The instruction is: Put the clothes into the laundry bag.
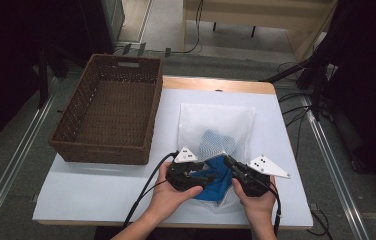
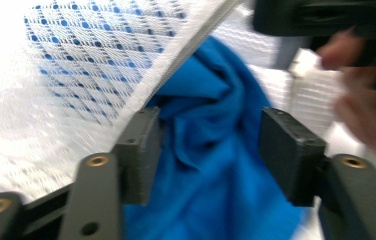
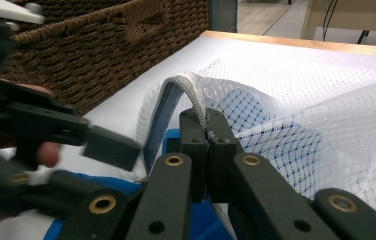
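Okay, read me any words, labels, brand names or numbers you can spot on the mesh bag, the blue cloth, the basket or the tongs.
None can be read: no words, labels or numbers appear on the white mesh laundry bag, the blue cloth, the wicker basket or the grey plates on the tongs.

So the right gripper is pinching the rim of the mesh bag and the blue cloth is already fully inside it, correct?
Not quite. The right gripper is shut on the rim of the mesh bag, but the blue cloth is only partly inside: the high view shows much of it spilling out of the opening, and in the left gripper view it lies between the left gripper's open jaws.
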`<state>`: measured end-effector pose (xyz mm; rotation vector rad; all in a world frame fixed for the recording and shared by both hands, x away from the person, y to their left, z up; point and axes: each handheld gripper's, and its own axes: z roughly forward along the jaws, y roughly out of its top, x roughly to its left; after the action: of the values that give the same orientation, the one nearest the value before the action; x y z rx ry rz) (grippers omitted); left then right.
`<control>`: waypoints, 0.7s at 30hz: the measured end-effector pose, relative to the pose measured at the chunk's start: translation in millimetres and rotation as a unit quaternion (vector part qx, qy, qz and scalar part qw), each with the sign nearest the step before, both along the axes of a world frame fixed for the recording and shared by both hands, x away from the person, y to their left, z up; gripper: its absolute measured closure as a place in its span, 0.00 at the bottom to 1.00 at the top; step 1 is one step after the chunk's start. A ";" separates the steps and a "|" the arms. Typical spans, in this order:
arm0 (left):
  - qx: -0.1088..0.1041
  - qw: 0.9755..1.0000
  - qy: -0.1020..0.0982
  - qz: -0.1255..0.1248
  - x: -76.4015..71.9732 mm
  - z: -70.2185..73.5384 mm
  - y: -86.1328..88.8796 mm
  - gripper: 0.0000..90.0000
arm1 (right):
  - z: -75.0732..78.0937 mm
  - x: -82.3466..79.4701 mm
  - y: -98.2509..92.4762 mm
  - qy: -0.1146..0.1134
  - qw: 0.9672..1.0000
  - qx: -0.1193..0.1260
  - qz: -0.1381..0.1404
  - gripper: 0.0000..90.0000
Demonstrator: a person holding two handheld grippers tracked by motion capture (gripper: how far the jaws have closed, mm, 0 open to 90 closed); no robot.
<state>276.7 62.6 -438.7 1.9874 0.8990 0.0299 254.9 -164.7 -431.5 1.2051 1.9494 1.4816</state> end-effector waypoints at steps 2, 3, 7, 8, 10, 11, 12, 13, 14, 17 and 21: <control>0.033 0.999 0.005 -0.012 -6.6 -3.9 -1.3 0.38 | -0.1 0.5 0.2 0.000 1.000 0.000 0.000 1.00; 0.057 0.998 0.007 -0.015 -9.0 -8.1 -4.3 0.34 | -0.3 0.7 0.5 0.000 1.000 0.000 -0.001 1.00; 0.107 0.994 0.018 -0.021 -13.9 -27.9 -17.1 0.25 | -1.5 0.9 3.3 0.003 1.000 -0.004 0.001 1.00; 0.111 0.994 0.013 -0.019 -15.2 -28.0 -18.9 0.24 | -2.0 0.4 4.1 0.004 1.000 -0.007 0.001 1.00; 0.121 0.992 0.008 -0.017 -16.8 -26.9 -22.4 0.24 | -2.7 0.1 4.7 0.004 1.000 -0.009 0.002 1.00; 0.123 0.992 0.003 -0.017 -17.9 -26.0 -23.8 0.25 | -3.0 0.2 4.7 0.004 1.000 -0.010 0.002 1.00; 0.127 0.992 -0.002 -0.020 -18.5 -25.6 -24.9 0.27 | -3.6 0.5 4.3 0.005 1.000 -0.009 0.002 1.00; 0.137 0.990 -0.006 -0.021 -19.1 -25.5 -26.3 0.29 | -3.9 0.7 3.9 0.006 1.000 -0.009 0.003 1.00; 0.150 0.988 -0.015 -0.022 -19.6 -26.3 -28.0 0.34 | -4.0 0.7 3.8 0.008 1.000 -0.008 0.003 1.00; 0.179 0.982 -0.047 -0.024 -21.9 -25.7 -30.7 0.57 | -4.5 1.1 4.5 0.008 1.000 -0.009 0.006 1.00; 0.139 0.990 -0.018 -0.023 -17.8 -18.4 -23.7 0.87 | -4.8 0.4 6.5 0.009 1.000 -0.011 0.007 1.00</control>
<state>258.9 38.9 -457.0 2.2585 0.8624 0.1724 255.3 -158.2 -436.2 1.2010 1.9846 1.4581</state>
